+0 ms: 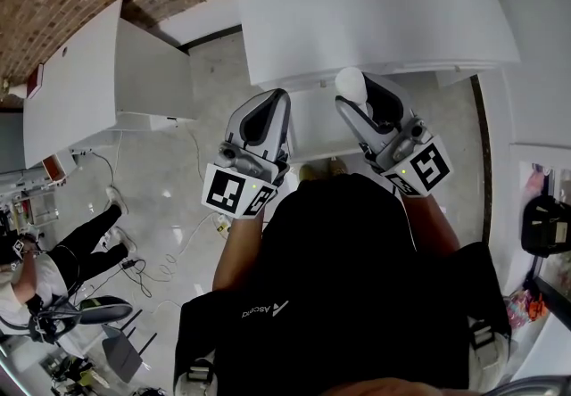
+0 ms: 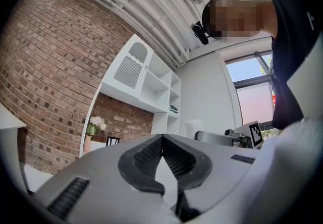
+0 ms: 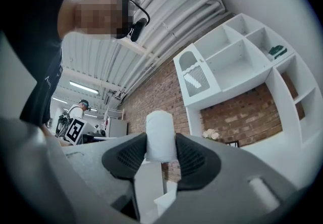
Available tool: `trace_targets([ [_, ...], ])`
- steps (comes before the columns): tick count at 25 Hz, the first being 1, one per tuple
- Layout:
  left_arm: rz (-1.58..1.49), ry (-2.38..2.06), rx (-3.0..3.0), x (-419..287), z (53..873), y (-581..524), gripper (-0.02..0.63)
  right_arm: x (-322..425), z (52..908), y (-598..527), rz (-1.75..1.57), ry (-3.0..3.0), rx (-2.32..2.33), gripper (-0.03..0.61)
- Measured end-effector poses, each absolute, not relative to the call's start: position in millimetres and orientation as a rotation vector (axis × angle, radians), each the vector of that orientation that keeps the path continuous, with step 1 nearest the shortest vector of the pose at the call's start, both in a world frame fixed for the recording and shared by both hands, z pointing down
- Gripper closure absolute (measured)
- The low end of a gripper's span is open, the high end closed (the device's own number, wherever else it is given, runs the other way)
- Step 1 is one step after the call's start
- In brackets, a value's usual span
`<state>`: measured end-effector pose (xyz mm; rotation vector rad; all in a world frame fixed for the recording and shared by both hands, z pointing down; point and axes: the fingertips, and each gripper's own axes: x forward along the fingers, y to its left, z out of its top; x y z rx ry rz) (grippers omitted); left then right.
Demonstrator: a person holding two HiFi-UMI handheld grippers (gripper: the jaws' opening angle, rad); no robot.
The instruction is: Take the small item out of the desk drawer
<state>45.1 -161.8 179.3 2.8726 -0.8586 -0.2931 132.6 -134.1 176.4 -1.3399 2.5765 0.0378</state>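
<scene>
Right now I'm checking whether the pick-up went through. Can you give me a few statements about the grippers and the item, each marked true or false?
1. The right gripper is clamped on a white item with a rounded top. True.
2. The left gripper holds a second item. False: its jaws meet at the tips with nothing between them.
3. The white item lies on the floor. False: it sits up between the right gripper's jaws, its top sticking out past them.
4. A white shelf unit stands against a brick wall. True.
</scene>
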Motion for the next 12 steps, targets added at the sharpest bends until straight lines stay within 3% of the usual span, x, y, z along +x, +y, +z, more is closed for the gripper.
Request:
trace_targets([
  [12, -0.284, -0.857, 2.882, 52.4, 182.6, -151.5, 0.615, 146.1, 181.9, -119.3, 0.047, 2.586, -1.362, 0.402],
])
